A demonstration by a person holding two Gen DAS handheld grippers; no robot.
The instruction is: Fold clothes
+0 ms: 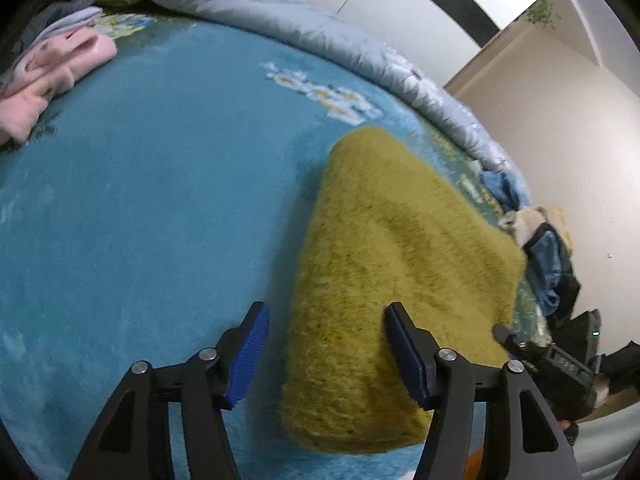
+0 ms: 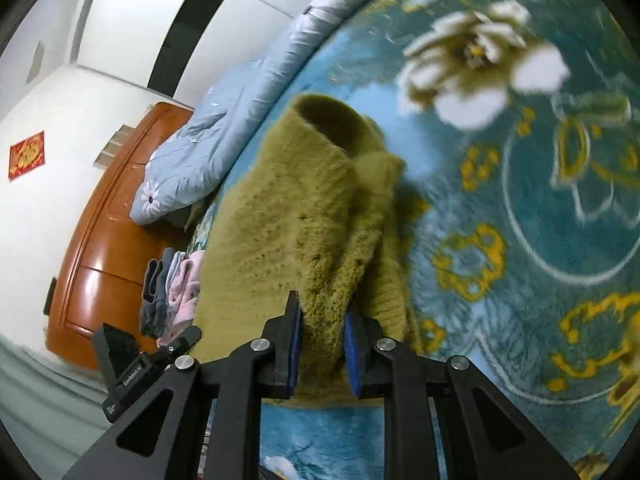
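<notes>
An olive-green fuzzy sweater (image 1: 384,264) lies folded on the blue floral blanket (image 1: 160,200). My left gripper (image 1: 326,352) is open, its blue pads on either side of the sweater's near left edge, holding nothing. My right gripper (image 2: 322,344) is shut on a thick fold of the same sweater (image 2: 304,216) at its near edge; the collar opening points away. The right gripper's body also shows in the left wrist view (image 1: 560,364) at the sweater's right side.
A pile of folded pink and grey clothes (image 1: 52,68) sits at the blanket's far left; it also shows in the right wrist view (image 2: 172,288). A grey-blue quilt (image 1: 320,28) runs along the far edge. Unfolded clothes (image 1: 548,256) lie at the right. A wooden headboard (image 2: 104,240) stands beyond.
</notes>
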